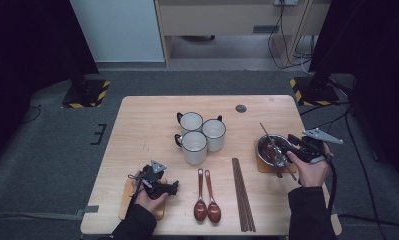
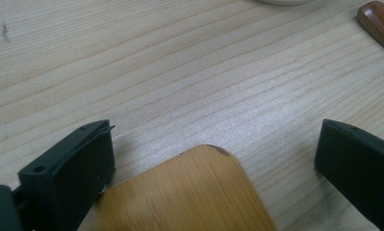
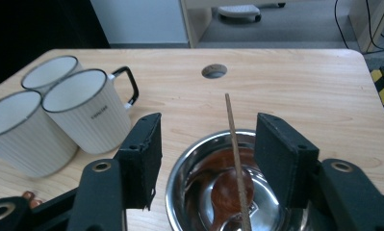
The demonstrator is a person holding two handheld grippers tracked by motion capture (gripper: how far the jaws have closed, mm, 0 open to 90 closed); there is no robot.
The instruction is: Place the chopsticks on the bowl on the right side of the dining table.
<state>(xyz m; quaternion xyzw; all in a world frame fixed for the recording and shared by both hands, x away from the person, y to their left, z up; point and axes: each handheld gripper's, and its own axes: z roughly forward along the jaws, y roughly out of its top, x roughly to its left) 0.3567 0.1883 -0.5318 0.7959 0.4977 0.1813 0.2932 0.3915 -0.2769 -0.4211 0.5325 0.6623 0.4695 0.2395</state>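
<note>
Wooden table (image 1: 147, 125), bearing everything below; places given from the three white mugs (image 1: 194, 142) clustered at its middle.

Right of the mugs: steel bowl (image 3: 180, 173) on a wooden mat (image 1: 264, 167), already loaded with a dark wooden spoon (image 3: 228, 190) and a thin chopstick (image 3: 233, 139) leaning out over the far rim. Probably one place setting being gathered.

Above that bowl: right gripper (image 3: 208, 139), fingers (image 3: 144, 159) parted to either side of the leaning chopstick and pressing on nothing; judged a hold let go, or a fresh one not yet taken.

Left of the mugs and nearer the person: left gripper (image 2: 213, 144), held low and level, fingers wide apart and astride the rounded corner of a bamboo mat (image 2: 189, 197); one finger just beside its edge, contact not certain. Seemingly parked, or lined up to shift that mat.

Nearer the person than the mugs: a row of dark chopsticks (image 1: 242, 195) and two more wooden spoons (image 1: 207, 200), laid parallel, presumably stock for further settings.

Hard to make out: number of sticks in the bowl, blurred in the high view; spoon handle cut off below in the right gripper view.
</note>
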